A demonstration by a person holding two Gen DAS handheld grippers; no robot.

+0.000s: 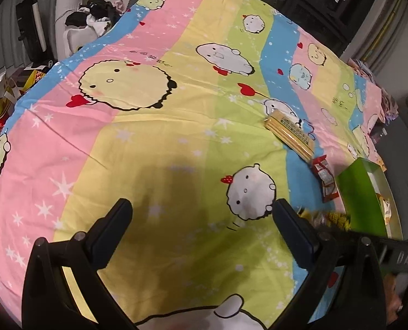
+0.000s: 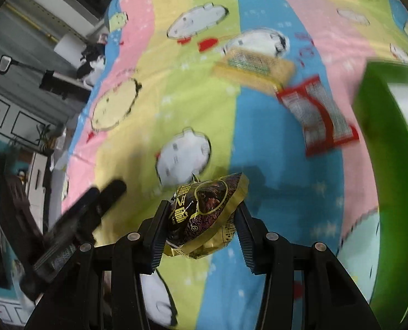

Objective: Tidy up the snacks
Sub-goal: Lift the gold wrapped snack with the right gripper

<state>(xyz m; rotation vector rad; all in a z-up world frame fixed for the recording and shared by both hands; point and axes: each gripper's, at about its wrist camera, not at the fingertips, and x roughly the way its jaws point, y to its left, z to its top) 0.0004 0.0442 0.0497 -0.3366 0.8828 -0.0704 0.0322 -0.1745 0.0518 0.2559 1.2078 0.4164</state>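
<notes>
Gold-and-black snack pouch (image 2: 204, 214) sat right between my right gripper's (image 2: 201, 220) fingers, and both pads pressed into its crinkled sides, so I had it pinched and clear of the bedsheet (image 2: 258, 143). Taking that pouch as my landmark: just to its left in the right wrist view I saw my left gripper (image 2: 105, 195), a blurred black shape over the yellow stripe. From its own camera that left gripper (image 1: 201, 220) stood spread wide with nothing between the fingers, only the cartoon print below.

Beyond the pouch and to the right, a red-and-white snack packet (image 2: 319, 115) lay flat on the sheet across the blue and pink stripes. Farther on from the pouch, touching or nearly touching the red packet's far corner, a long yellow biscuit pack (image 2: 254, 68) rested at a slant. Right of the pouch, past the red packet, the green box (image 2: 379, 143) stood with its wall toward me; in the left wrist view I caught some packets inside it, though I couldn't tell which. Farthest from the pouch, a pile of black and white clothes (image 1: 96, 16) sat beyond the bed's edge.
</notes>
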